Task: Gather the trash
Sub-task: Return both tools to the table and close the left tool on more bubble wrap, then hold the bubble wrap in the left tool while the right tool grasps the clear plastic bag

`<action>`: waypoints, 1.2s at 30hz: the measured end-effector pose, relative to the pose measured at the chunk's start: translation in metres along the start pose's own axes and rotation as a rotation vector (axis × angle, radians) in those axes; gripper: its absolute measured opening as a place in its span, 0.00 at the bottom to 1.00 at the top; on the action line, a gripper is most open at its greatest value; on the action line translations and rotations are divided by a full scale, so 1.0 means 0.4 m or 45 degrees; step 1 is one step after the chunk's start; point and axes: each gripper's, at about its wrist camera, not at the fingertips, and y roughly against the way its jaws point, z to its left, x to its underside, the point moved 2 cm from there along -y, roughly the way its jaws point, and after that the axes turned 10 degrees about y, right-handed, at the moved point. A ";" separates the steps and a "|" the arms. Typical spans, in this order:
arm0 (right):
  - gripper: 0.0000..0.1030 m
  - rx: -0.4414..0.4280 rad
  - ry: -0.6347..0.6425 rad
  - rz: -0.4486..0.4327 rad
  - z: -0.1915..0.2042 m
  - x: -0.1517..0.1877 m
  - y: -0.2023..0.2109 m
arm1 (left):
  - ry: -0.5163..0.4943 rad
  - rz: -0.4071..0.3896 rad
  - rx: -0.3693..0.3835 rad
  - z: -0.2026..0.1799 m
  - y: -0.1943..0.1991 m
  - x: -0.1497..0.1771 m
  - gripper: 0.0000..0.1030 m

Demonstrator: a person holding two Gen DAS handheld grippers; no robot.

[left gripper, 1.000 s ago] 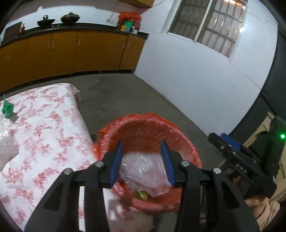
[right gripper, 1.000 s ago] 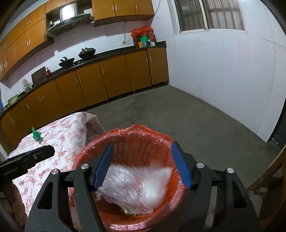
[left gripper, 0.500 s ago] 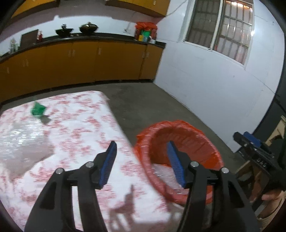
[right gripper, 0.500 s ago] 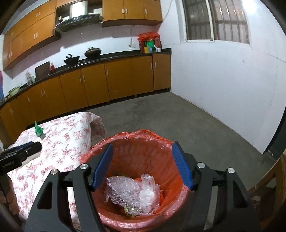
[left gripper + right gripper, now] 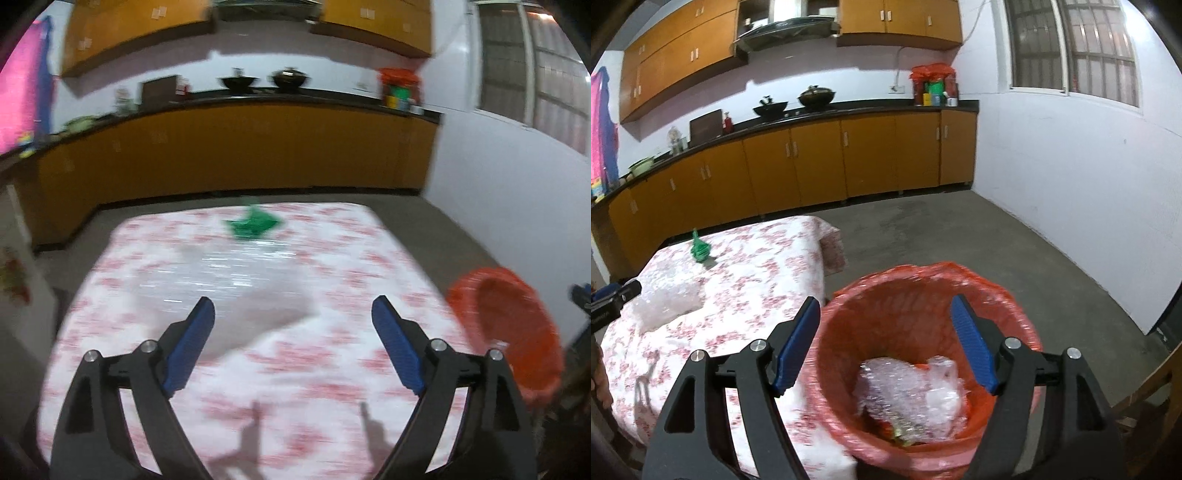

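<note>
A: Red-flowered white cloth covers the tabletop. Left hand-held gripper hangs above it, blue pads spread wide, nothing between them. View is motion-blurred.

B: Trash left on it?

A: A crumpled sheet of clear bubble wrap lies just ahead of the left fingers, and a small green crumpled plastic bag sits beyond it near the far edge. Both also show from the right wrist: wrap, bag.

B: And the right side?

A: Right hand-held gripper is over the round bin lined with an orange-red plastic bag, jaws apart and empty. Bin stands on the floor just beside the tabletop. Inside it: wadded clear bubble wrap over some smaller scraps I cannot identify
</note>
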 end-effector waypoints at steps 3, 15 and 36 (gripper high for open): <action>0.71 -0.030 0.019 0.006 0.040 -0.004 -0.012 | 0.035 -0.030 -0.099 0.098 -0.011 -0.019 0.83; 0.71 -0.119 0.125 0.051 0.199 -0.019 -0.068 | 0.201 0.079 -0.099 0.261 -0.137 -0.051 0.83; 0.71 -0.160 0.228 0.072 0.313 -0.036 -0.082 | 0.064 0.078 0.071 0.229 -0.100 -0.037 0.08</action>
